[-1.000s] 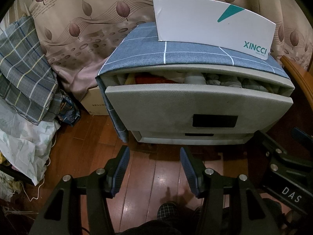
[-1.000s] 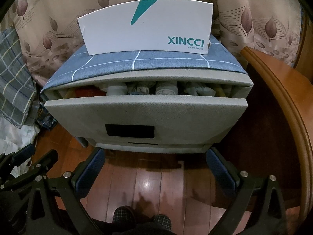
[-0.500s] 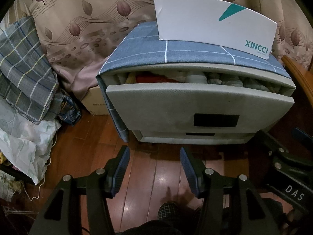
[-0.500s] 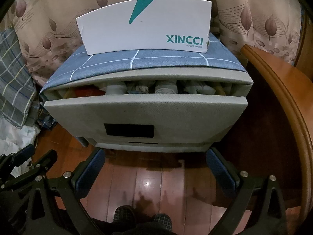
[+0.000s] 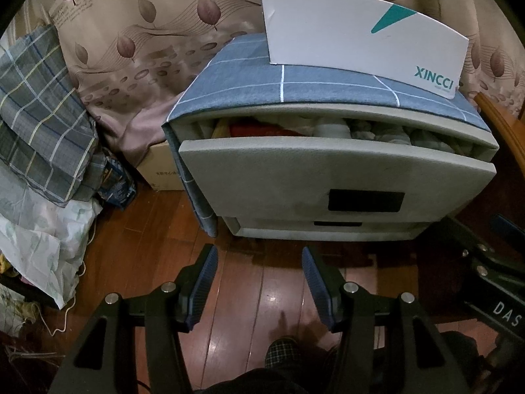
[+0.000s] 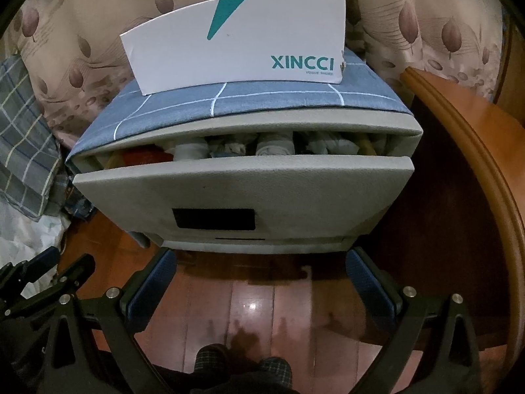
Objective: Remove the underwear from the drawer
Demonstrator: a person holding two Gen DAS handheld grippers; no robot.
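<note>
Underwear (image 6: pixel 274 143) rolls end-on in drawer (image 6: pixel 242 185)

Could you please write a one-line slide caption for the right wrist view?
Open tongs hang before a part-open drawer of rolled clothes, a white box on top.

Drawer (image 6: pixel 242 184) front hides folded clothes (image 6: pixel 274 144) below top edges.

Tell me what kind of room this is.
Most likely a bedroom: a small cabinet with its drawer part-open on rolled garments, a leaf-print curtain behind, and folded plaid bedding.
</note>
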